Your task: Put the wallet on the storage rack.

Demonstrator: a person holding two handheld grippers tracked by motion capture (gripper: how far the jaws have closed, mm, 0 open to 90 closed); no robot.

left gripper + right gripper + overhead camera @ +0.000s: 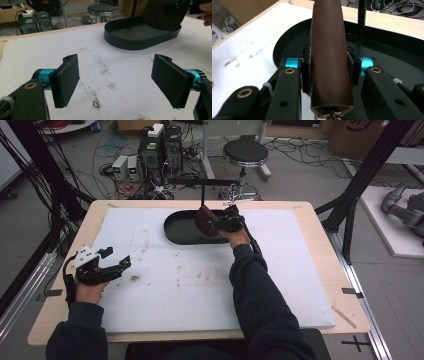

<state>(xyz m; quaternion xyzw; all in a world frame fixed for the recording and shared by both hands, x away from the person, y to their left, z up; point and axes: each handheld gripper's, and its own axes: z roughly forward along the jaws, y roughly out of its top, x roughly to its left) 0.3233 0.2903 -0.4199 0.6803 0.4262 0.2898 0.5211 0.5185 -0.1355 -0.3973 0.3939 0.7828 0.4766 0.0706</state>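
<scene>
Your right gripper (329,67) has its jaws clenched on a brown leather pouch (329,50), held above the black oval tray (175,227) at the counter's far side. Beyond it a thin black post (361,20) rises from the tray. Your left gripper (116,80) hovers, jaws released, over the stained white mat (165,285).

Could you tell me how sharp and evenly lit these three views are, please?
High view: soft, even light, slightly grainy. Left gripper view: open fingers sharp, stool behind softer. Right gripper view: brown leather item close and sharp between the fingers, its black tray dark, with little detail.
</scene>
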